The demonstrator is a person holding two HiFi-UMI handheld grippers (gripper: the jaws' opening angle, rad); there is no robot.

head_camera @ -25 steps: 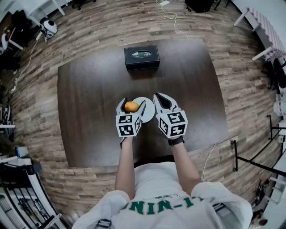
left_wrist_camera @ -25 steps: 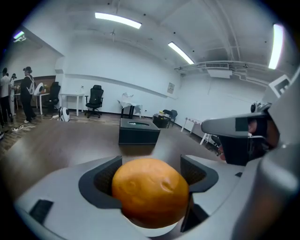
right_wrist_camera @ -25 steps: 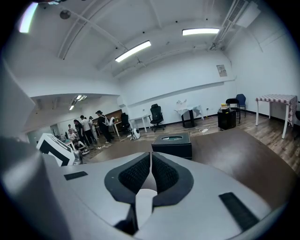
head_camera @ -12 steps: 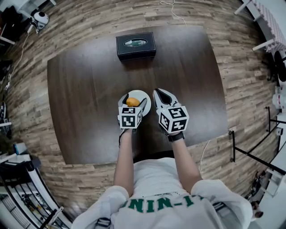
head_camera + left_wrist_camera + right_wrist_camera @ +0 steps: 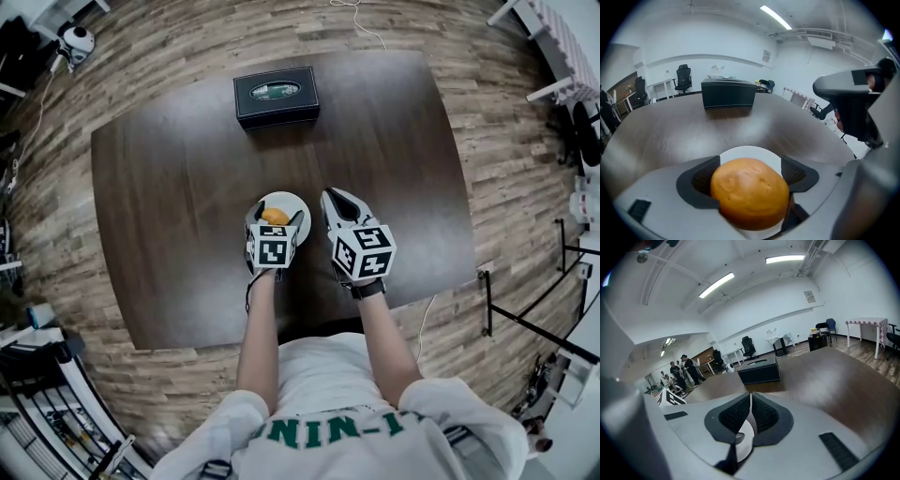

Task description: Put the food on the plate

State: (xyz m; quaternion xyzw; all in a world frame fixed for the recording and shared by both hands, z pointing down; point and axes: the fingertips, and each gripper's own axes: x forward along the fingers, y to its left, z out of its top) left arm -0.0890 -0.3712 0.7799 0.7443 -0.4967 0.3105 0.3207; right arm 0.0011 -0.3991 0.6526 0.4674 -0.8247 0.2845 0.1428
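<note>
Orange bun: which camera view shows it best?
The left gripper view: the orange bun fills the foreground between the fingers, above the white plate. The head view shows it small, beyond the left gripper's cube. The right gripper view misses it.

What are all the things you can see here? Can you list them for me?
table: one, dark brown, middle of the room
box: one, black, far end of the table
plate: one, white, near side of the table
bun: one, orange-brown, over the plate
floor: one, brown wood planks, all around the table
left gripper: one, grey, closed on the bun
right gripper: one, grey, jaws together, empty, right of the plate
arms: two, bare, reaching over the table
</note>
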